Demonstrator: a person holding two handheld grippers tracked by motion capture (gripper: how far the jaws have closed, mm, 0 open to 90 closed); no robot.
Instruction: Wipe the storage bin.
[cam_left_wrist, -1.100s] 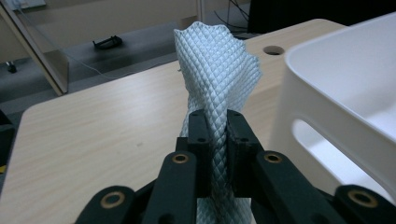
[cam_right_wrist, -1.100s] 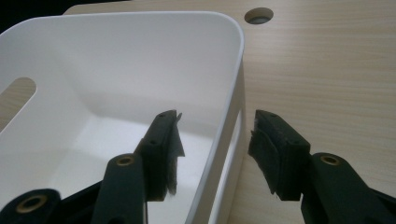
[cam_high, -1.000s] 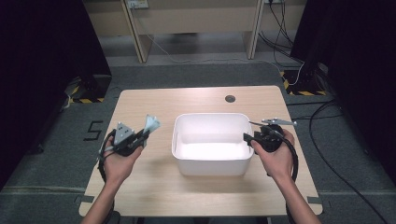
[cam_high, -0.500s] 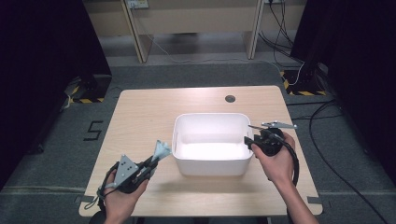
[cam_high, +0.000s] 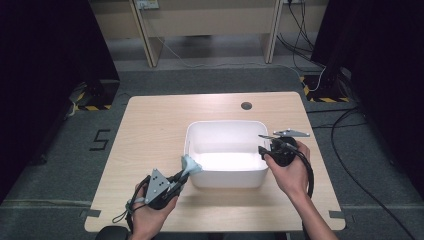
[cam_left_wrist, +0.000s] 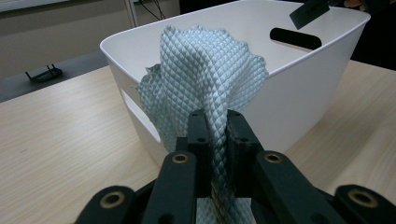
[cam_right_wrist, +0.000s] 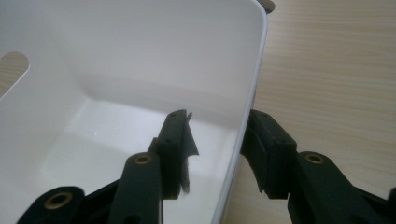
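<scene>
1. Light-blue cloth (cam_left_wrist: 205, 79) is clamped between the left gripper (cam_high: 181, 176) jaws, held just off the near-left corner of the white bin (cam_high: 226, 180), above the table (cam_high: 150, 125).
2. Right gripper (cam_right_wrist: 215, 140) jaws are apart, straddling the bin's right wall; whether the wall is touched cannot be told.
3. Step judged: cloth to be dropped into the bin. Cloth should be lifted clear of the rim, centred over the cavity, then released; the bin is best steadied at the wall.
4. Count: one cloth, one bin, two grippers.
</scene>
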